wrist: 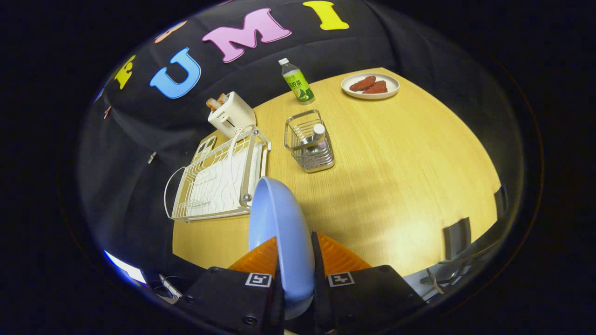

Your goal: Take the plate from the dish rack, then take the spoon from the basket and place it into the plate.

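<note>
Clamped between both fingers, the gripper [296, 260] holds a pale blue plate [279, 232] on edge, its rim standing upright and its smooth, glossy round face turned toward the dish rack side. The plate rises from the fingers and hangs above the wooden table [396, 186], a light, fine-grained top with a curved far edge against the black cloth wall.

Left of the plate, just beside its upper rim, lies the white wire dish rack [219, 179]: a rectangular frame of thin rods over a ribbed white tray, with a looped handle on its outer end. It sits at the table's left edge. Beyond the rack stands a cream, boxy toaster [231, 115] with two pieces of bread poking from its slots.

Ahead of the fingers, beyond the plate's top, is the basket [309, 142], a small square holder of shiny metal wire with a solid base. Inside it the spoon [318, 135] stands, its pale handle end showing above the rim; its bowl is hard to make out. Behind the basket stands a clear plastic bottle [297, 81] with a green label and white cap.

Farther right, near the far edge, rests a round white dish [370, 86] carrying two reddish-brown pieces of food. Between the basket, that dish and the fingers, the tabletop is broad bare wood.
</note>
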